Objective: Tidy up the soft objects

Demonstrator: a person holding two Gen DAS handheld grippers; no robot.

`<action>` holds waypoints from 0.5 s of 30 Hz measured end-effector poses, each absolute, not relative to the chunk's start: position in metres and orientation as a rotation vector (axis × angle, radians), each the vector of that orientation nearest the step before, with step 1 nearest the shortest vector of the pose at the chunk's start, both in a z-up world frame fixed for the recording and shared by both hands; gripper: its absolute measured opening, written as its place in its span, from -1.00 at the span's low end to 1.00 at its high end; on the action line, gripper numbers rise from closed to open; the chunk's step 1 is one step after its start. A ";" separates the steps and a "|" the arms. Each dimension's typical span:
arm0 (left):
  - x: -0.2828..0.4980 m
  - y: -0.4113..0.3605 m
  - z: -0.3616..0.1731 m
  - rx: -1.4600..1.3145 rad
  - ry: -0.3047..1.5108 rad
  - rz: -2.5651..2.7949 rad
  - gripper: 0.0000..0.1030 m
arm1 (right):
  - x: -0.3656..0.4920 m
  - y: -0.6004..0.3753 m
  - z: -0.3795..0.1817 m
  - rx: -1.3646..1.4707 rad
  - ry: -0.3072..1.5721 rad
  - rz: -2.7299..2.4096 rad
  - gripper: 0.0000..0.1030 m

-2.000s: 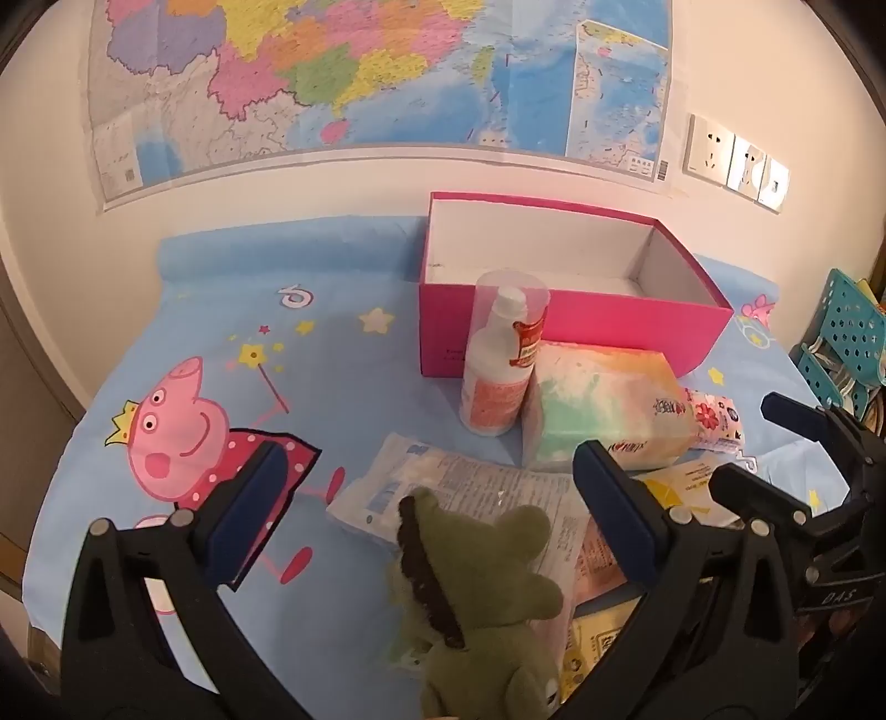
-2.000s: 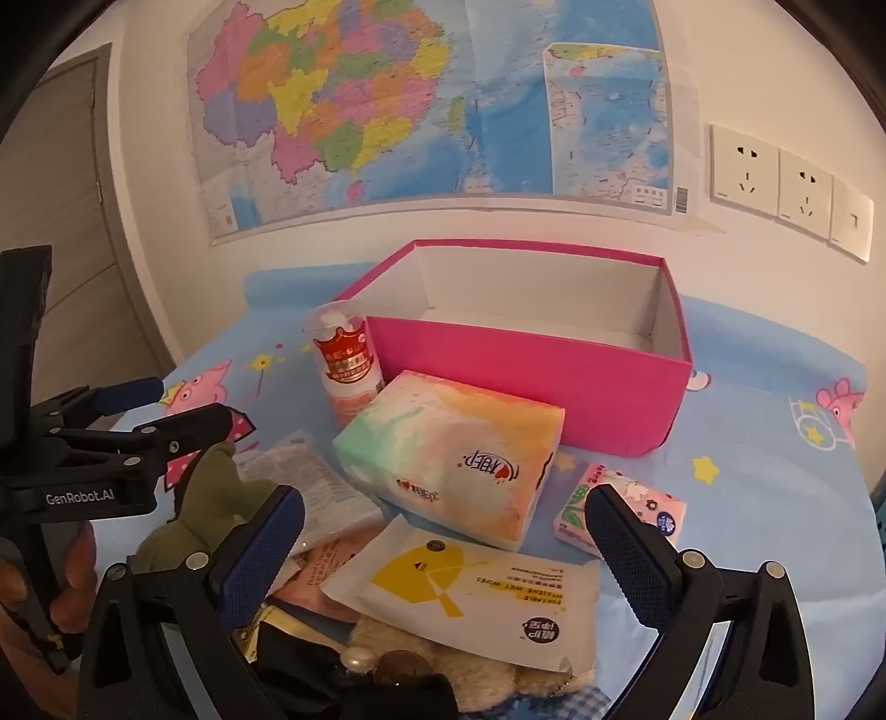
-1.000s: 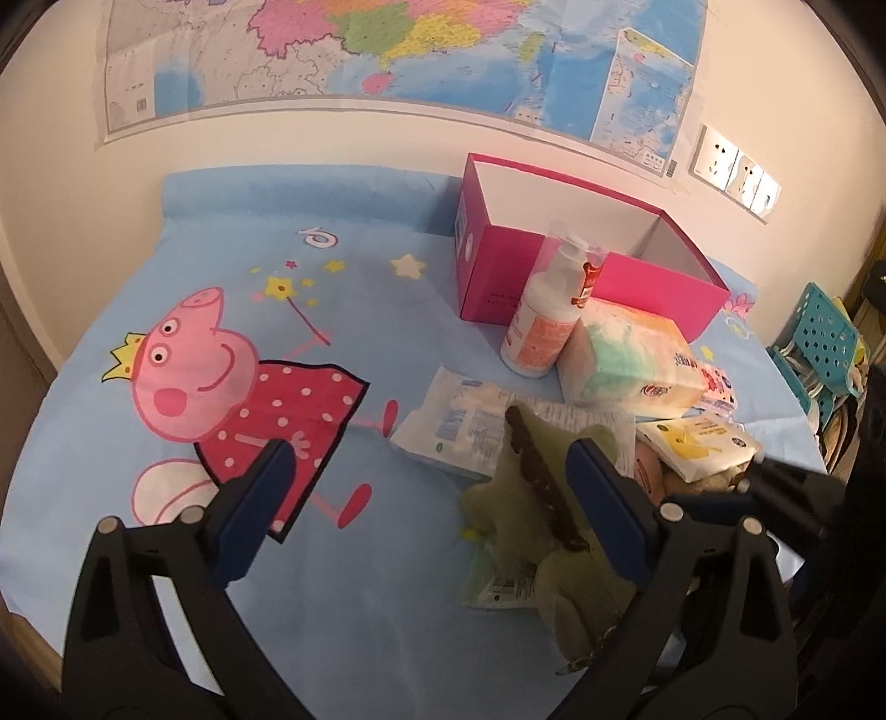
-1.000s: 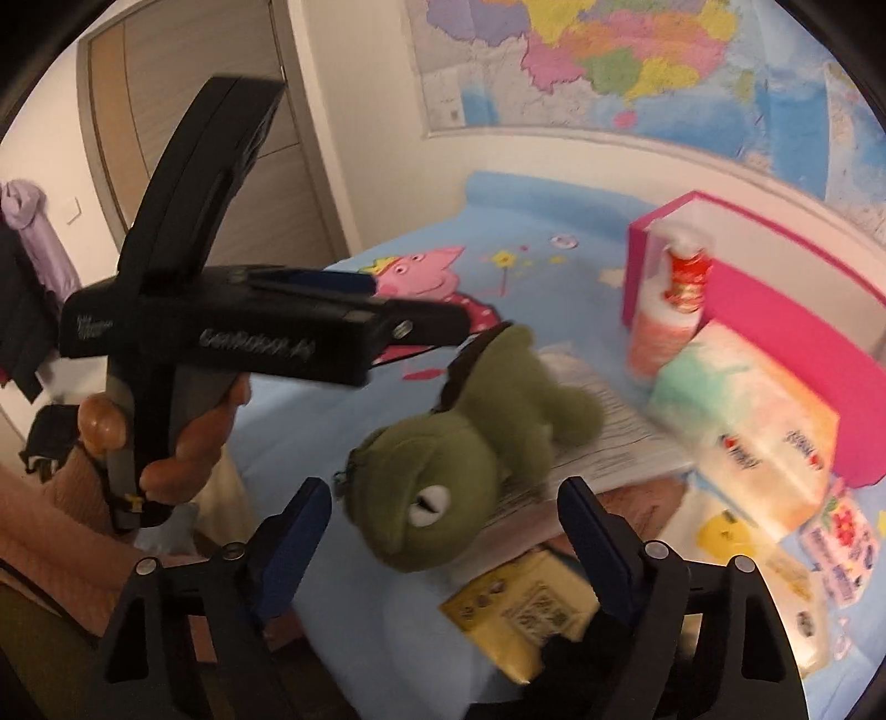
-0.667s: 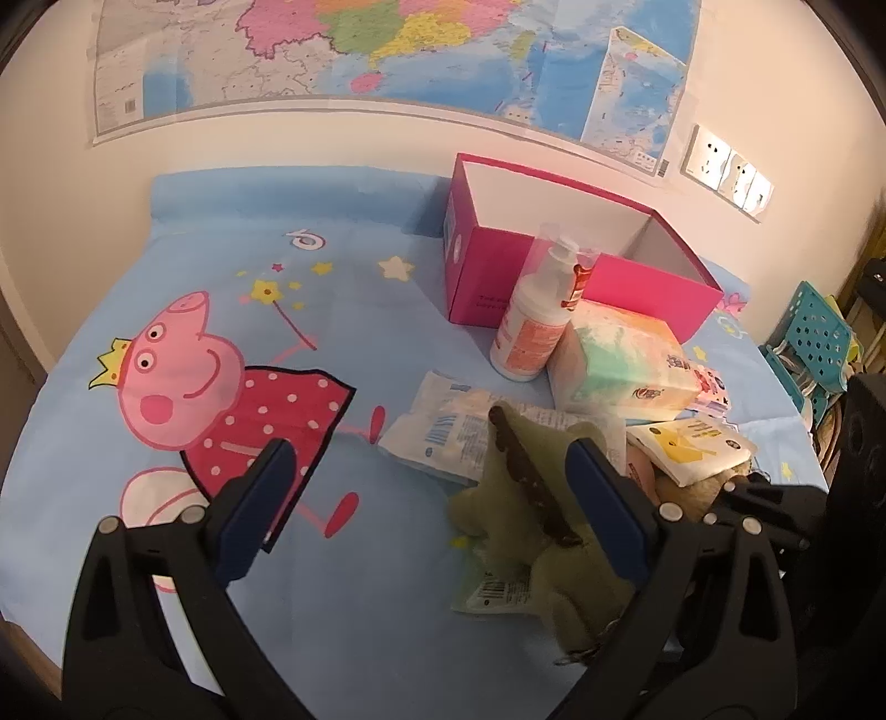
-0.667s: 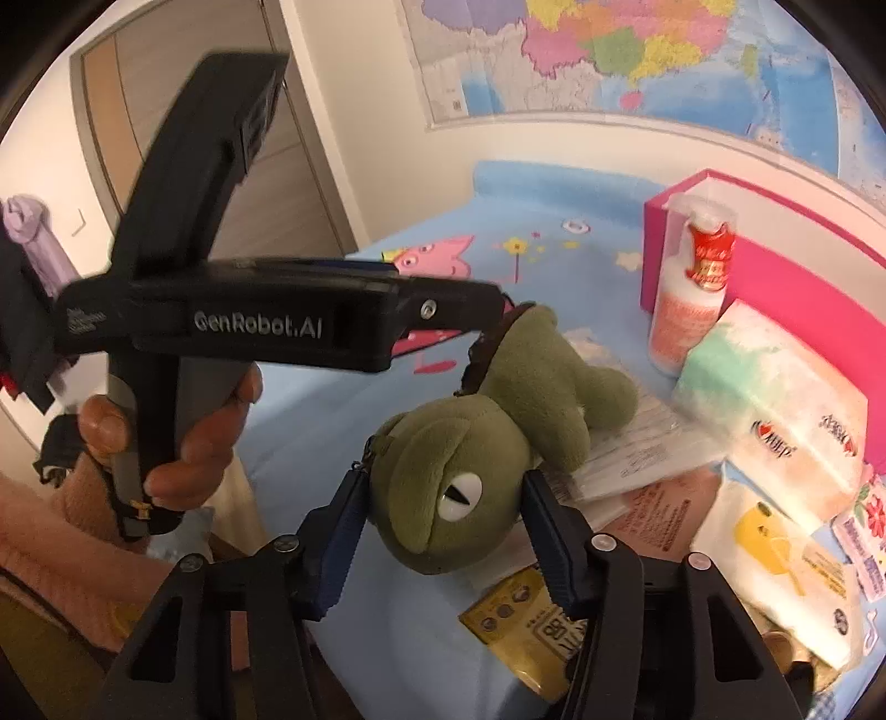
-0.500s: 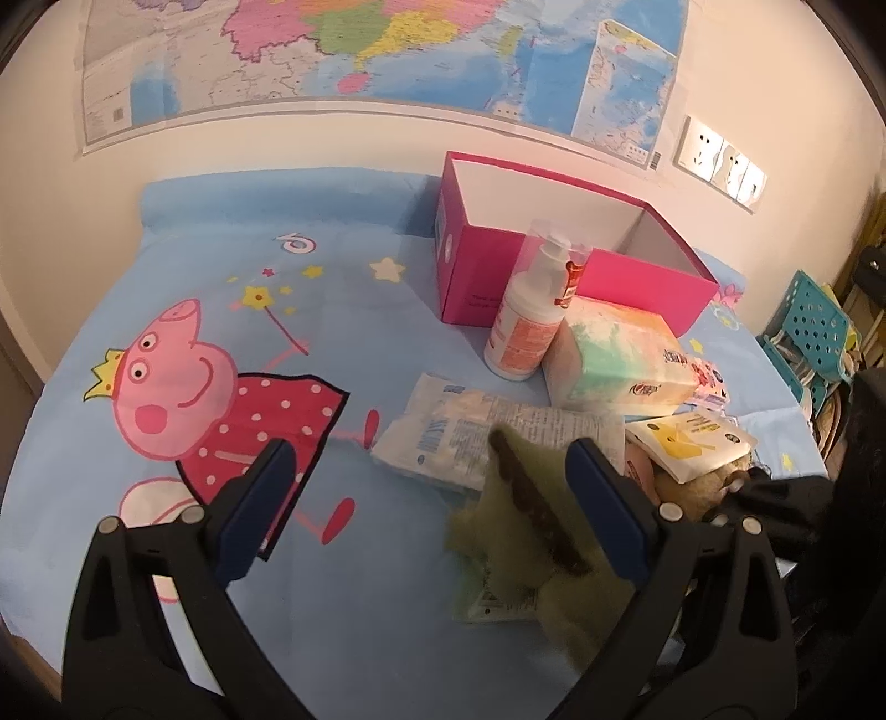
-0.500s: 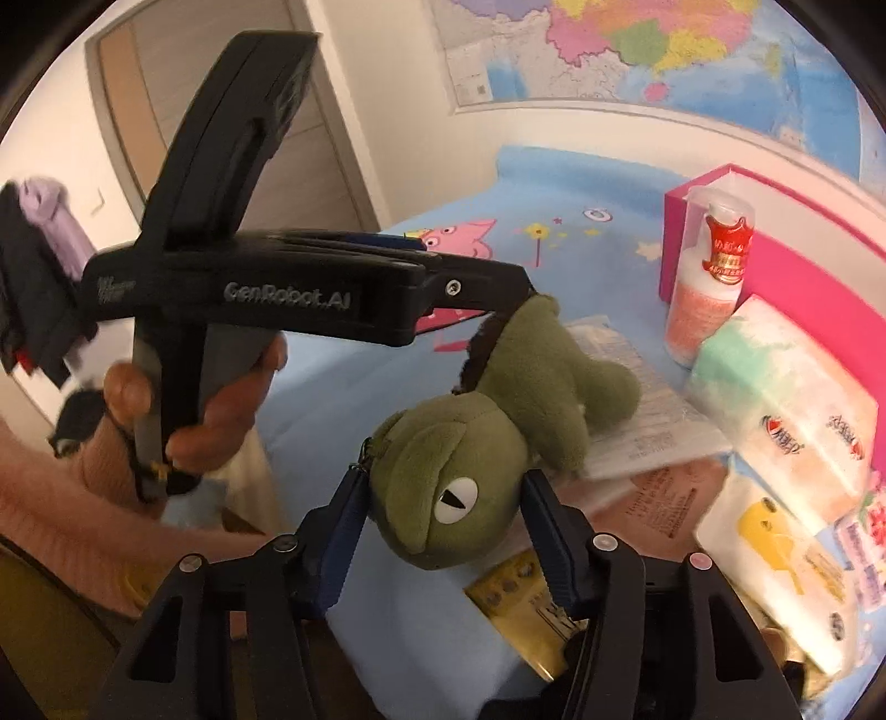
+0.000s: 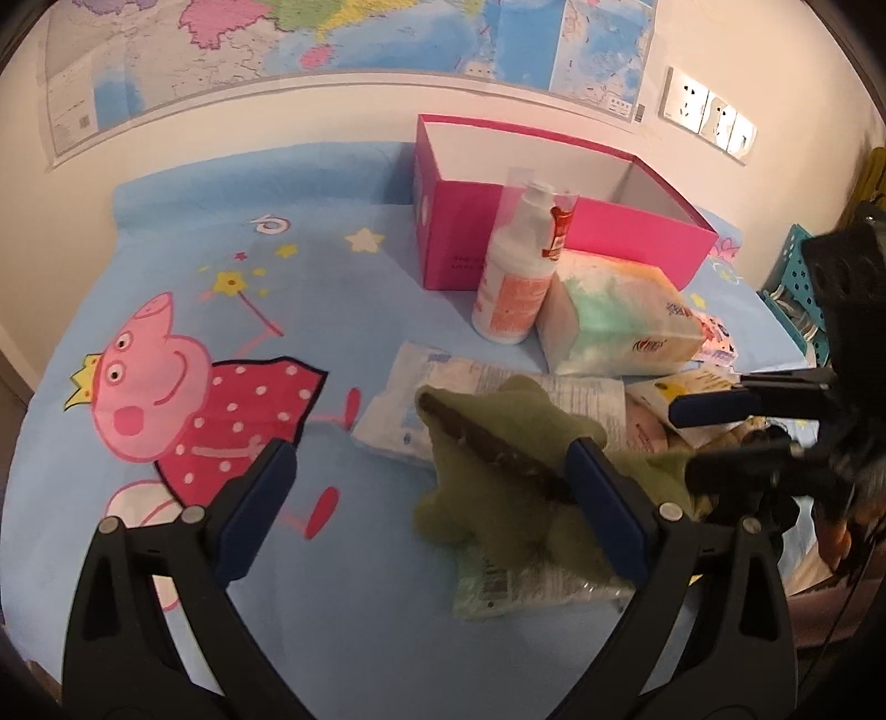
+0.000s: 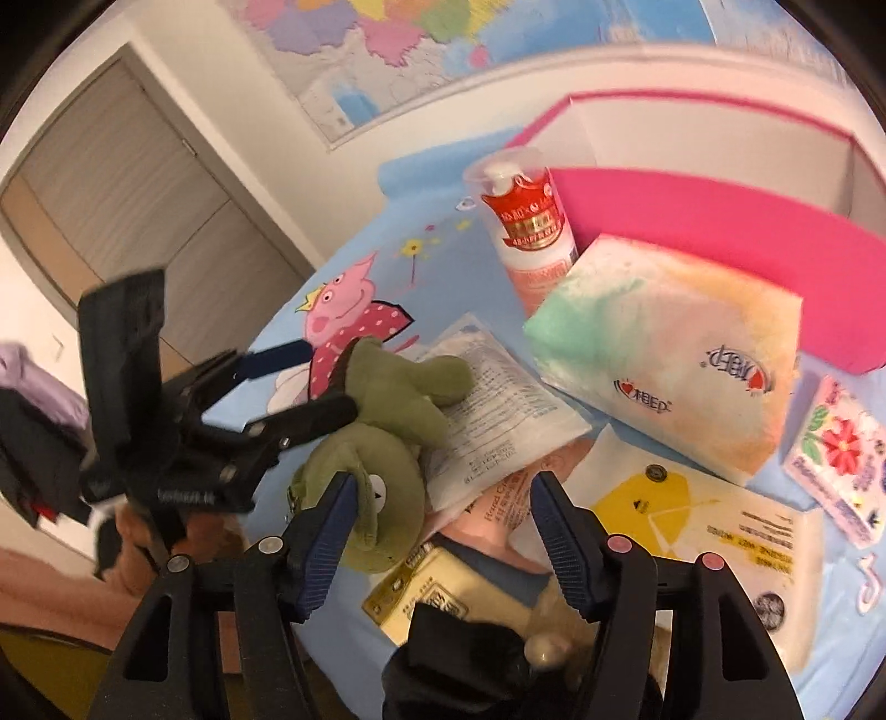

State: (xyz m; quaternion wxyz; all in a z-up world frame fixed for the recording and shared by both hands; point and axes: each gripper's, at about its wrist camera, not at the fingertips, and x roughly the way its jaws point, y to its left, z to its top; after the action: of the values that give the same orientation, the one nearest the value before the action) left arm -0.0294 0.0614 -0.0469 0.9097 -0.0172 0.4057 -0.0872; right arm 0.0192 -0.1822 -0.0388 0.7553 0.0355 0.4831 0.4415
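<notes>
**Desk:** What is at the centre?

**Photographer:** A green plush toy (image 9: 498, 459) lying on a blue cartoon-pig cloth (image 9: 310, 620). Its body rests partly on a clear printed packet (image 10: 498, 410), in front of the other goods and well short of the pink box (image 9: 454, 249).

**Desk:** And the two tools?

**Photographer:** The left claw (image 9: 429, 509) stands wide apart. The toy lies between its fingers, toward one side, and nothing is pinched. From the right wrist view, one finger tip of the left claw (image 10: 299, 382) reaches the toy's dark back ridge, and the other finger is clear of it.

**Desk:** The right one?

**Photographer:** The right claw (image 10: 443, 537) is apart too, and its jaws have just been opening. The toy's head sits against one blue pad. The opposite pad stands off it, over a peach pouch (image 10: 504, 509), so there is no grip. The left wrist view shows the right claw (image 9: 720, 437) coming in from the side, at the toy's far end.

**Desk:** What surrounds it?

**Photographer:** A white bottle (image 9: 515, 288) with a red label stands upright just in front of the box, which is open-topped with a white inside. A pastel tissue pack (image 9: 609, 327) lies beside the bottle. Nearer the right claw are a yellow-printed wipes pack (image 10: 692, 515), a small floral packet (image 10: 836, 448) and a gold-coloured sachet (image 10: 437, 592). A wall map (image 9: 387, 39) hangs behind.
</notes>
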 end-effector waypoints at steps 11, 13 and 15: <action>-0.033 0.094 -0.041 -0.113 0.837 -0.166 0.91 | 0.044 -0.210 -0.044 0.196 1.106 0.931 0.29; -0.025 0.091 -0.029 -0.114 0.801 -0.182 0.91 | 0.041 -0.200 -0.053 0.181 1.104 0.918 0.28; -0.016 0.081 -0.022 -0.086 0.777 -0.206 0.91 | 0.040 -0.196 -0.053 0.158 1.101 0.896 0.28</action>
State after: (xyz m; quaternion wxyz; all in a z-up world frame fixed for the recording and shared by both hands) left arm -0.0159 0.0806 -0.0222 0.9195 -0.0418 0.3778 -0.1004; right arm 0.0397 -0.1961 -0.0534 0.7556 0.0726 0.5048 0.4110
